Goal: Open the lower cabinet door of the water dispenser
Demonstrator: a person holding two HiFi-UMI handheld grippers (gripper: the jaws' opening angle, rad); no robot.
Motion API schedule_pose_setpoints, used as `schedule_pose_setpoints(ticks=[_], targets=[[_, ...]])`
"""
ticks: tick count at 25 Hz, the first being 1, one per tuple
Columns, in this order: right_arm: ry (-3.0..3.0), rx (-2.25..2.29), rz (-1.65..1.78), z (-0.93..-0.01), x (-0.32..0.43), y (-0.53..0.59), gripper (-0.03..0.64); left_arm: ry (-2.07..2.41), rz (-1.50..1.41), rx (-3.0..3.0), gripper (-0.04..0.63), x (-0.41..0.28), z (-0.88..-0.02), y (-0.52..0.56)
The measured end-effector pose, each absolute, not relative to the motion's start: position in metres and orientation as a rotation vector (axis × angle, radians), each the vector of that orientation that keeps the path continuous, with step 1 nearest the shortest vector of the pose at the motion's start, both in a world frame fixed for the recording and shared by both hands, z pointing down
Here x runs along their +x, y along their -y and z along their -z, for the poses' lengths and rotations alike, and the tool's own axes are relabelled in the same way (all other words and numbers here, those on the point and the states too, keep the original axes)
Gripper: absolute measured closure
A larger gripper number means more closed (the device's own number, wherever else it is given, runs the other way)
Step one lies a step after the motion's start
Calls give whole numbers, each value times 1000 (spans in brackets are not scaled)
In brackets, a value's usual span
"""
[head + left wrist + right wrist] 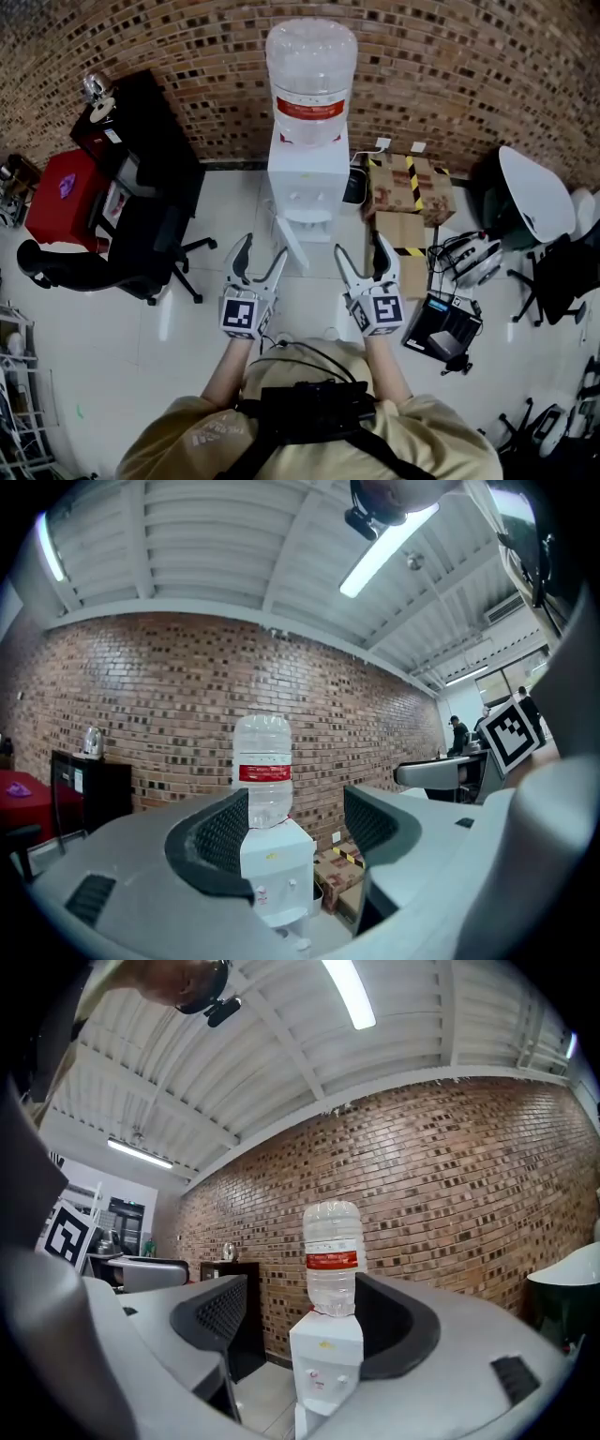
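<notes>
White and boxy, the water dispenser [307, 178] is standing straight ahead of my fingers against the brick wall [450, 75], carrying its clear bottle [311, 70] upside down on top. I am holding my left gripper [262, 249] and right gripper [358, 246] side by side and level, both pointing at it and neither touching it. Both pairs of fingers are spread apart and grasping nothing; in each gripper view the dispenser is showing through the gap, well beyond the tips. Its lower cabinet door [292, 246] is appearing swung out toward me, ending between the two grippers, nearer my left fingers. Cardboard boxes [408, 187] are sitting beyond my right fingers, beside the dispenser.
</notes>
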State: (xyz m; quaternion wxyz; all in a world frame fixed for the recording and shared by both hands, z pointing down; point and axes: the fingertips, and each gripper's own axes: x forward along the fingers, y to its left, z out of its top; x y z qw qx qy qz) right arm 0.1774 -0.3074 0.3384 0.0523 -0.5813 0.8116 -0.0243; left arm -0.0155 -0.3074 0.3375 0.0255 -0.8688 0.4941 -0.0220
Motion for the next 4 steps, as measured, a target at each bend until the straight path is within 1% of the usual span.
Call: schedule_pose_setpoints(ticks=[4], targets=[[-2473,-1751,71,-337,176,313,237,-1517,70,-2706,285,-11,-340,311]])
